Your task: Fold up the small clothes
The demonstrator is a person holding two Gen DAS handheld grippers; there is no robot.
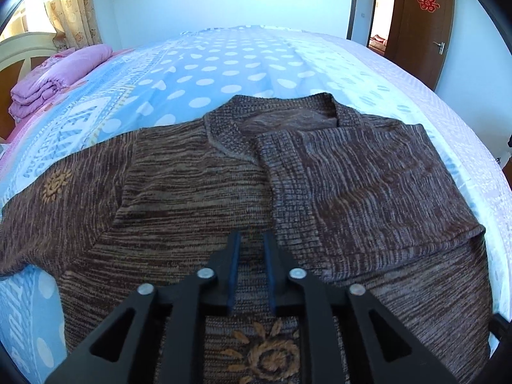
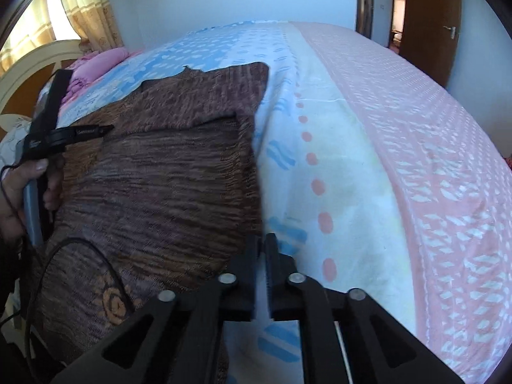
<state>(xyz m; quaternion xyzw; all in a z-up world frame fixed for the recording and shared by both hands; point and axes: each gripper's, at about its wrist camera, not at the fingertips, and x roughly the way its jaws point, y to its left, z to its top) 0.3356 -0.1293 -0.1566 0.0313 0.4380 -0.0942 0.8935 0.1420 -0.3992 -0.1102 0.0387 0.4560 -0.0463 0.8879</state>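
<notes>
Knit garment: brown marled sweater lies flat on the bed, neckline toward the far side, hem toward the person; its long axis runs away from the grippers
Bed cover: blue dotted sheet under the sweater, with a pink patterned band well to the right
Folded part: right sleeve already lies turned in across the chest, its cuff near the middle line
Unfolded part: left sleeve lies spread outward over the sheet, a yellow embroidered flower on it
Left gripper: hovers over the lower middle of the sweater, jaws a little apart, only the knit surface showing in the gap and nothing pinched
Right gripper: sits at the sweater's right edge where knit meets sheet, jaws narrowly apart, no cloth clearly between them
Key relation: the spread sleeve lies to the left of the left gripper's jaws, and across the whole garment from the right gripper, so the left hand seems the nearer one for it
Likely next step: take that sleeve and bring it in over the body
Risk: loose knit may drag the layer beneath
</notes>
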